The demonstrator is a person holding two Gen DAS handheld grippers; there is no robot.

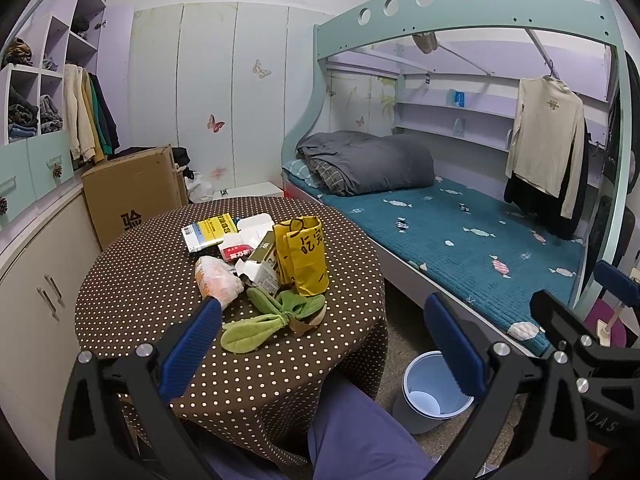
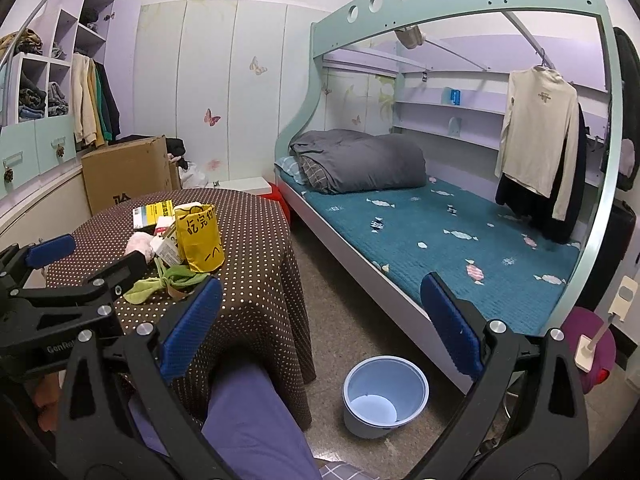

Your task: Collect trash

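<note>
A heap of trash lies on the round polka-dot table (image 1: 132, 320): a yellow paper bag (image 1: 304, 256), small cartons (image 1: 262, 268), a yellow-and-white box (image 1: 208, 232), a crumpled orange-tinted plastic bag (image 1: 218, 282) and a green leafy scrap (image 1: 264, 316). My left gripper (image 1: 320, 344) is open above the table's near edge, its left pad just short of the plastic bag. My right gripper (image 2: 320, 328) is open over the floor, holding nothing. A pale blue bin (image 2: 384, 396) stands on the floor right of the table, with only a pale liner or bottom showing inside.
A person's blue-trousered leg (image 2: 248, 420) sits between table and bin. A bunk bed (image 2: 440, 232) with a teal mattress fills the right side. A cardboard box (image 1: 132, 192) and cabinets (image 1: 36, 304) stand left of the table. A purple stool (image 2: 596, 344) is at far right.
</note>
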